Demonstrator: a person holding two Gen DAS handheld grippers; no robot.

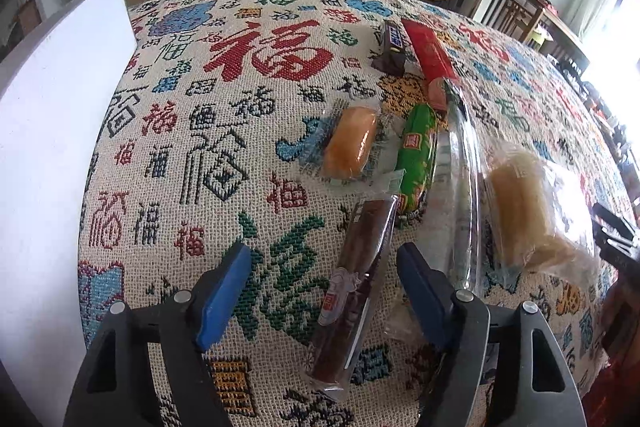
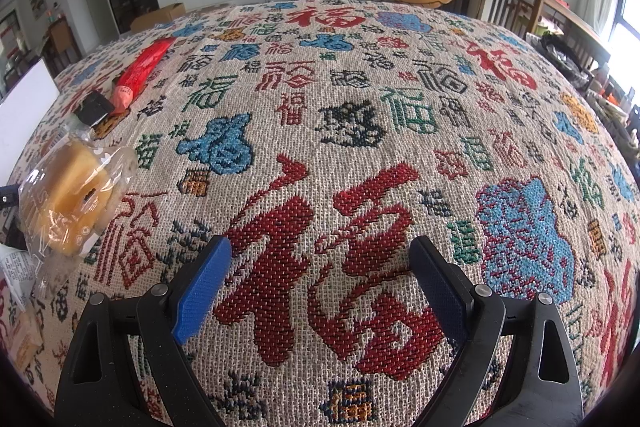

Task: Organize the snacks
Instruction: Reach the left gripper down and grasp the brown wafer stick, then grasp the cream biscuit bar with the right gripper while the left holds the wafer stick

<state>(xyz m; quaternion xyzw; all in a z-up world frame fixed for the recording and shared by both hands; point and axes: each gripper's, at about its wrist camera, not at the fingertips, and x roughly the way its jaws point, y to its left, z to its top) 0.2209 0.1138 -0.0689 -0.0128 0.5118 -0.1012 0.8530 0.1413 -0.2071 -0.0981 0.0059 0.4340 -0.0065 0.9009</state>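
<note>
— Lying between the blue pads of the left gripper point(image 1: 324, 291) is a long brown snack bar point(image 1: 352, 291) in a clear wrapper, stretched along the patterned cloth point(image 1: 224, 131). Are the jaws on it?

— No, they are released. The bar sits between them with gaps on both sides, so nothing is grasped.

— What else is close by?

— Just past the bar's far end is a green sausage stick point(image 1: 416, 155), and beside that an orange bun point(image 1: 352, 143) in a clear pack. Farther back lie a dark chocolate bar point(image 1: 394, 47) and a red sausage stick point(image 1: 430, 63), side by side. To the right is a clear glass dish point(image 1: 464, 163) whose rim comes close to the right-hand pad. A second wrapped bun point(image 1: 520, 211) shows through or beyond the glass; I cannot tell whether it lies inside the dish.

— And on the left?

— A white board point(image 1: 60, 131) stands upright at the cloth's edge, well apart from the snacks.

— The other hand?

— The right gripper point(image 2: 320, 275) has its jaws spread wide over bare cloth, holding nothing. The wrapped bun sits off to its left.
</note>
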